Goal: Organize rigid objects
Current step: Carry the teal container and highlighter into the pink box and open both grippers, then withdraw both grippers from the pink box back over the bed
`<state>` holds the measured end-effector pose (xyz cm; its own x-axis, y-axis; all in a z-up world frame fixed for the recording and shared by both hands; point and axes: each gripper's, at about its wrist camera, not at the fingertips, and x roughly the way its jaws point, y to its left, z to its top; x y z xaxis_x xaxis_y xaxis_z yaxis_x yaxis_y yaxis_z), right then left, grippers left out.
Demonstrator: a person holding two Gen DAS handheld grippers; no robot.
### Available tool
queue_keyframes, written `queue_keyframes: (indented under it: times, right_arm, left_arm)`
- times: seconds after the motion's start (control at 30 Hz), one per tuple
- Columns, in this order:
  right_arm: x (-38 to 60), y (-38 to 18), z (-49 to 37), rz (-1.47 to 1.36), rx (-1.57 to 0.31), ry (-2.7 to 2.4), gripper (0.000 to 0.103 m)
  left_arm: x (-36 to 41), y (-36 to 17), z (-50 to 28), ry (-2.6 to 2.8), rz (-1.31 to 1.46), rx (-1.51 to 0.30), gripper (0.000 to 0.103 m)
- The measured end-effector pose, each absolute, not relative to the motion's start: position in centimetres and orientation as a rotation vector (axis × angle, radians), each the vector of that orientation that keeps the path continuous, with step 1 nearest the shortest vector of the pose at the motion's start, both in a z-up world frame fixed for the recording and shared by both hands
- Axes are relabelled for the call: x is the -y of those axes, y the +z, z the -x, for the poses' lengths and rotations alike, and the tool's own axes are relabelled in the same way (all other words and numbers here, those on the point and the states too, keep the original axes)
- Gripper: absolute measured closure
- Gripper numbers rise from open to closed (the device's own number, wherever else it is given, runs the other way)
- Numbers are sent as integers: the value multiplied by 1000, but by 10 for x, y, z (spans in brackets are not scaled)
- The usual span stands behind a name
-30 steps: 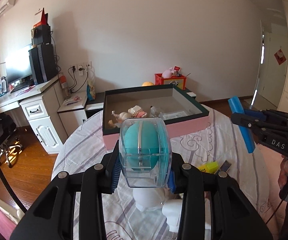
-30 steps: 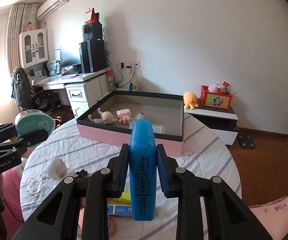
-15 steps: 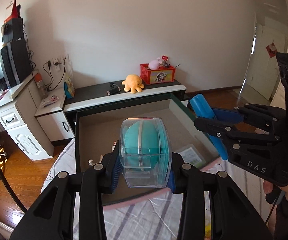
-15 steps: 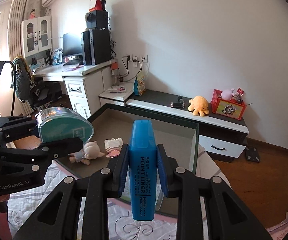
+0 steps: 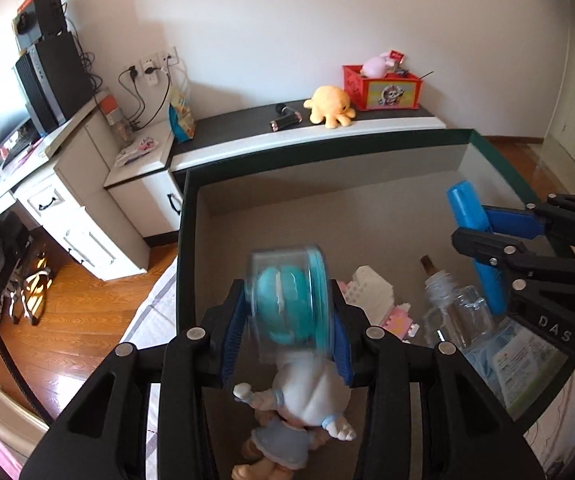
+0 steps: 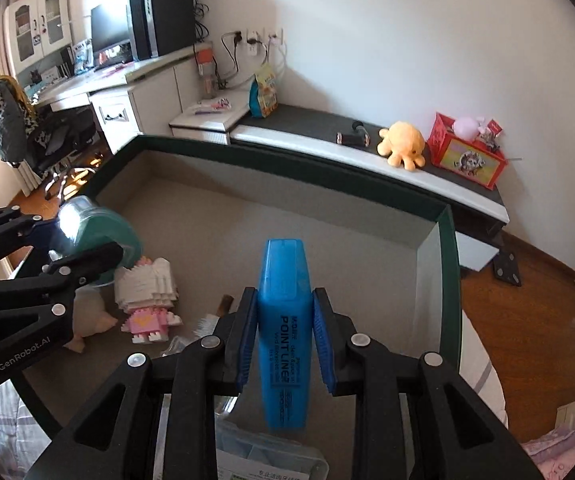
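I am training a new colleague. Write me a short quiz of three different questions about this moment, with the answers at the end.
1. True or false: the right claw holds a blue marker above the open box.
2. Multiple choice: which thing lies inside the box? A) the yellow plush toy B) the pink block figure C) the red crate
3. Fill in: the left claw has the blurred teal ____ between its fingers.

Key: 1 true; 2 B; 3 container. The yellow plush toy and the red crate stand on the low cabinet behind the box.
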<state>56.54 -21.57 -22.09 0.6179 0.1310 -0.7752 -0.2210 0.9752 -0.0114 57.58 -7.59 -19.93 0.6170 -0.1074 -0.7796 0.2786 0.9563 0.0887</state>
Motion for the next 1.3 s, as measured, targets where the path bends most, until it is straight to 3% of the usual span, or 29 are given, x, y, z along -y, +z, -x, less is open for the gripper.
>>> queue_keyframes:
  times: [0.07,0.1,0.17,0.3,0.37,0.43,0.57,0.63,1.3]
  right_arm:
    - [215,-217,-565,108,-876,188,75]
    - [216,-216,-564,105,-875,174,70]
    - [218,-214,-559,82,-863,181,59]
    - [226,-198,-537,29,-810,175,40]
    - [229,-182,-513,4,-767,173,21]
    - [228,-167,-485,-5,-711,162,16]
    - [229,-142,-422,-47,-620,145,11]
    - [225,-132,-391,-55,-576,137,0]
    - [180,-94,-142,-22,-356,78,0]
  left_arm:
    - [74,-196,-574,-222,-191,-865,55]
    - [72,-194,-572,-217,-196,-852,50]
    - [68,-188,-565,-223,-202,-827,29]
    - [60,-165,-534,-236,-193,-758,15]
    - [55,-150,-512,-215,-185,-701,8]
    - [49,-134,-485,-197,-171,-641,0]
    - [36,-108,-425,-187,-119,-549,0]
    - [32,-101,-394,-182,-102,-531,0]
    - [12,-70,-143,-51,-108,-325,0]
